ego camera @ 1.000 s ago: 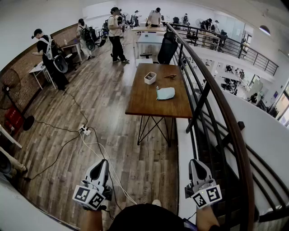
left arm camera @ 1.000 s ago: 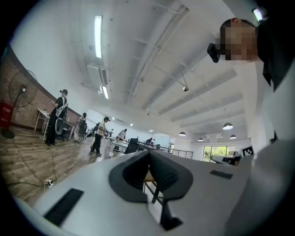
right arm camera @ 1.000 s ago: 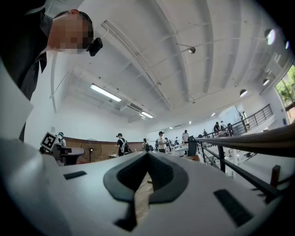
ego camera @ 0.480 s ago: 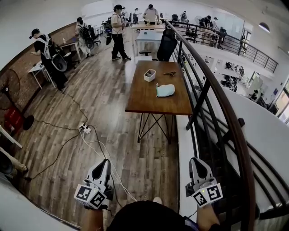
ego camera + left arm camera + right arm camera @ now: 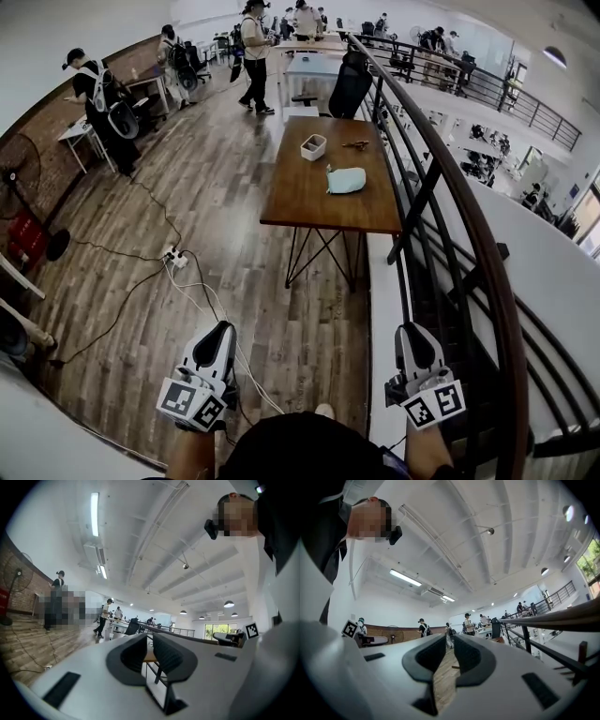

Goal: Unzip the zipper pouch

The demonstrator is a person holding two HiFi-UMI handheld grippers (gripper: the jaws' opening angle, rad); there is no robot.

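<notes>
The light blue zipper pouch (image 5: 346, 180) lies on a wooden table (image 5: 300, 211) far ahead of me, well out of reach of both grippers. My left gripper (image 5: 222, 330) hangs low at the bottom left of the head view, over the wooden floor. Its jaws are just starting to part from shut, and nothing is between them (image 5: 150, 637). My right gripper (image 5: 410, 330) is at the bottom right beside the railing. Its jaws are opening to a narrow gap with nothing in it (image 5: 450, 638).
A small white box (image 5: 313, 146) and a small brown item (image 5: 356, 144) also sit on the table. A dark metal railing (image 5: 441, 187) runs along the right. Cables and a power strip (image 5: 174, 258) lie on the floor at left. People stand by desks at the back.
Both grippers have risen slightly in the head view. The table and pouch have shifted a little up the frame. People at the back have moved.
</notes>
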